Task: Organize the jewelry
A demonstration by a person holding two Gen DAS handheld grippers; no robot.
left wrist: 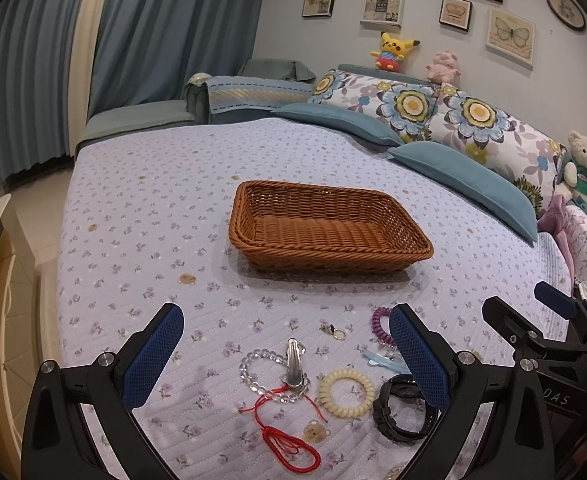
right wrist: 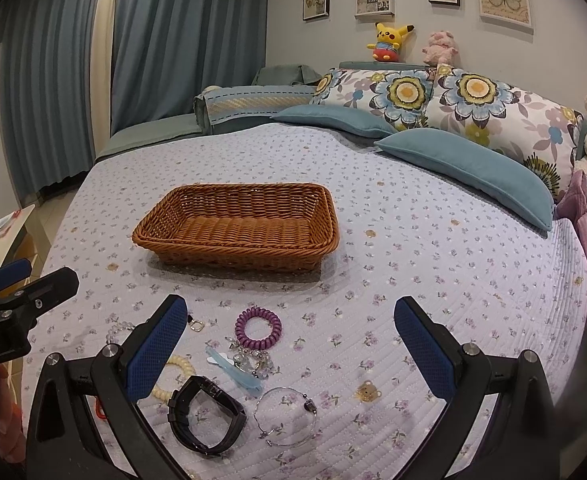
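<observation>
I see the wicker basket (left wrist: 329,232) at 12 o'clock on the bedspread (left wrist: 141,208), nothing in it. My left gripper (left wrist: 285,360) is spread wide, holding nothing; my right gripper (right wrist: 289,348) likewise, wide and bare. Jewelry lies loose on the quilt near me: clear bead bracelet (left wrist: 253,368) with a silver hair clip (left wrist: 293,364) on it, red cord (left wrist: 289,436) at 6, cream coil tie (left wrist: 346,392), black watch (right wrist: 207,416), purple coil tie (right wrist: 258,328), thin wire bangle (right wrist: 287,416).
</observation>
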